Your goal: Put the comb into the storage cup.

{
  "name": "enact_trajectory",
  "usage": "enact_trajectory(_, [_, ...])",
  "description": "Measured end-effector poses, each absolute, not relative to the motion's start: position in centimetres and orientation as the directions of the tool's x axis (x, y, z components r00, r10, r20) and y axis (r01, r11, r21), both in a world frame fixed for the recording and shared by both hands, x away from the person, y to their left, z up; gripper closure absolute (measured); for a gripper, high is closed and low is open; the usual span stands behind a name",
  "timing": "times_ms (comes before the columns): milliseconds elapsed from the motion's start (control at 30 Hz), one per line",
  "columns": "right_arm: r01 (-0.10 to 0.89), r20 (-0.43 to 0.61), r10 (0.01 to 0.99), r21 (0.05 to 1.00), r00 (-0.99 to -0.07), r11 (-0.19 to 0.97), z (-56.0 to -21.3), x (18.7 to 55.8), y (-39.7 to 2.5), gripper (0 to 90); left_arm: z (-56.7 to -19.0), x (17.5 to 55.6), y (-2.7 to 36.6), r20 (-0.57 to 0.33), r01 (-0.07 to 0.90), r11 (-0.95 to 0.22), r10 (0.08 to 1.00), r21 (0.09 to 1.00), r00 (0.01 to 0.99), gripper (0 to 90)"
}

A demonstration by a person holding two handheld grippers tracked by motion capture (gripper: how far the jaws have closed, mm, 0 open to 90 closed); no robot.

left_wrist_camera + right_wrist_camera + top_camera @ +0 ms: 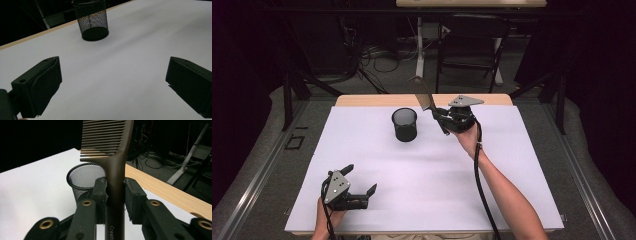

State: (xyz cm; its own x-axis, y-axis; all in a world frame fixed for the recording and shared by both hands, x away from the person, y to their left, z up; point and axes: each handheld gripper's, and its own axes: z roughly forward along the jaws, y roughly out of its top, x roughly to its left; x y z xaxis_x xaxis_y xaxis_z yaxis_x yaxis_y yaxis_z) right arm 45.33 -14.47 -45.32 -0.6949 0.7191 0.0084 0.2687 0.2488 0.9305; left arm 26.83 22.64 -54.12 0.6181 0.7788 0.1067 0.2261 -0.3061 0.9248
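My right gripper's fingers [101,195] clamp the handle of the dark brown plastic comb [113,157], teeth up, just beside the black wire-mesh cup [405,124] so it can drop in handle-first, while my left gripper [360,186] rests open on the white table [437,175]

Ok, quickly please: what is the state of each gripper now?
Left gripper: open, holding nothing, low over the table.
Right gripper: closed on the comb, beside the mesh cup.

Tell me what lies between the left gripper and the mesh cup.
Nothing: the left gripper view shows bare white table between the left gripper and the mesh cup.
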Motion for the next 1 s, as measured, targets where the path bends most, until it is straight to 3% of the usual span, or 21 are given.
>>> enact_trajectory(1000, [0.256, 0.005, 0.711, 0.935, -0.704, 0.247, -44.8, 46.3, -12.8, 72.6, -54.1, 26.8, 22.6, 0.109, 0.224, -0.308, 0.778, 0.925, 0.619, 0.6])
